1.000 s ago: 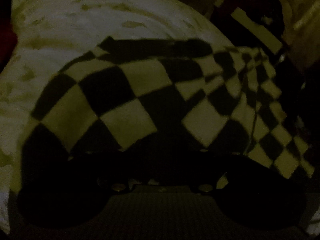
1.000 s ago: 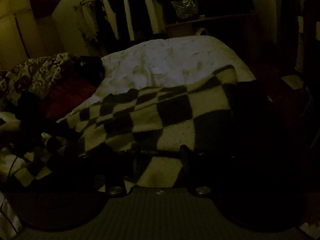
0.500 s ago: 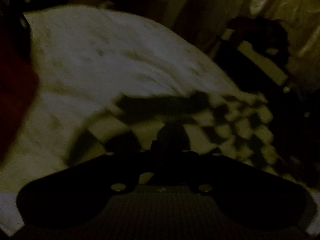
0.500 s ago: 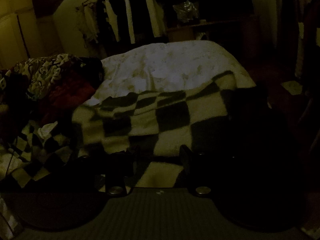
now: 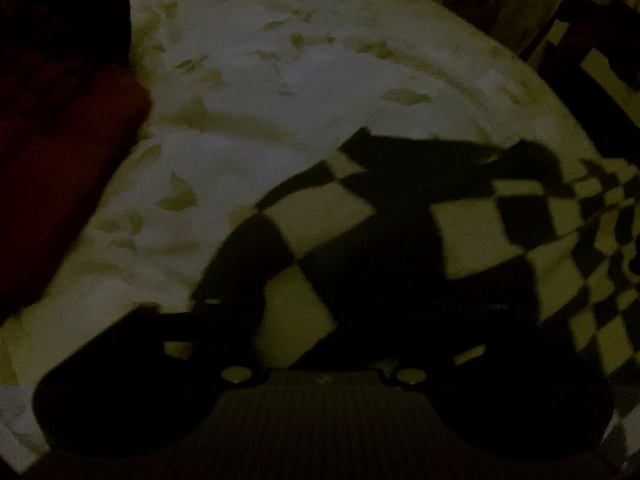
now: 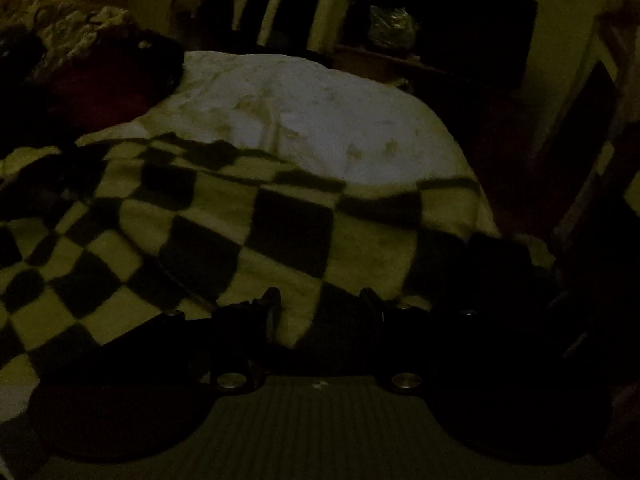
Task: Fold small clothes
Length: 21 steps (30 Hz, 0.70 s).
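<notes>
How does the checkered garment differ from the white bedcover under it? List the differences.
1. The checkered garment has bold dark and light squares; the white bedcover is pale with faint leaf-like marks.
2. The garment covers only the near part of the bed; the bedcover stretches on well past it.
3. The garment lies on top, bunched at one side; the bedcover lies underneath, spread out.

Both are soft cloth, lying flat on the bed.

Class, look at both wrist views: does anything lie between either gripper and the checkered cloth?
Nothing visible does. The checkered cloth lies directly under the right gripper, and under the left gripper, whose jaws are opening. The red garment sits off to one side.
</notes>
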Each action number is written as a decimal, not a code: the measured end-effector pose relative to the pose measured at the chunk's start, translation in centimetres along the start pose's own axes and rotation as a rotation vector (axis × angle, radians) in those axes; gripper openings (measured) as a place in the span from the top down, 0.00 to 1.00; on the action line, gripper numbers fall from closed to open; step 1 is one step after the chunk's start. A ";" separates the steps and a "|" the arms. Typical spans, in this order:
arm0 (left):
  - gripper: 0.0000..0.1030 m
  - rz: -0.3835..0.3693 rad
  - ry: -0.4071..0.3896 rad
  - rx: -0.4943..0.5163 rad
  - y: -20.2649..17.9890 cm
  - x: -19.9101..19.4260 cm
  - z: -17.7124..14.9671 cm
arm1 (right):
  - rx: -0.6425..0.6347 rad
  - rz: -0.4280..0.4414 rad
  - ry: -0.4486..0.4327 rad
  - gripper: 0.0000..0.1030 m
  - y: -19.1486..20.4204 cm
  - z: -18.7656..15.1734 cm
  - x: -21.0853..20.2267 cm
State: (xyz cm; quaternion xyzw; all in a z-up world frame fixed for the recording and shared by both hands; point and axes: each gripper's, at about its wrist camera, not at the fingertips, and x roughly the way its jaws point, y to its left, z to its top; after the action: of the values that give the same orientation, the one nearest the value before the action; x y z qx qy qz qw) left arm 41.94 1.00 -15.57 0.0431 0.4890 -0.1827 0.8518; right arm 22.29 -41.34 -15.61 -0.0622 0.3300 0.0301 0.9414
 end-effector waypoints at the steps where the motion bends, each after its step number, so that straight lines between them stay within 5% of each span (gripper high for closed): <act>1: 0.24 0.021 -0.006 0.007 0.1 -0.3 -0.3 | -0.005 0.000 -0.001 0.26 -0.1 -0.1 0.1; 5: 0.12 0.119 -0.012 0.012 -0.6 -3.6 -1.4 | -0.033 -0.011 0.002 0.17 0.3 0.3 -0.5; 7: 0.11 0.114 -0.041 0.033 -1.8 -6.2 -2.4 | 0.001 -0.005 -0.017 0.02 0.2 0.7 -1.7; 9: 0.02 0.074 -0.110 0.030 -3.1 -10.0 -4.2 | 0.055 0.036 -0.057 0.00 0.3 1.3 -3.7; 16: 0.00 -0.038 -0.261 0.037 -8.7 -20.8 -12.2 | 0.069 0.335 -0.148 0.00 5.0 7.3 -11.4; 21: 0.00 0.074 -0.329 -0.024 -10.3 -24.3 -18.9 | 0.049 0.590 -0.142 0.00 11.0 12.5 -13.4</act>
State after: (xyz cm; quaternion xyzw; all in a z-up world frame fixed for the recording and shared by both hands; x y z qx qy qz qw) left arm 11.80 2.75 -3.61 0.0202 0.3432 -0.1498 0.9270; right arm 18.50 -28.91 1.37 0.0610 0.2680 0.2985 0.9140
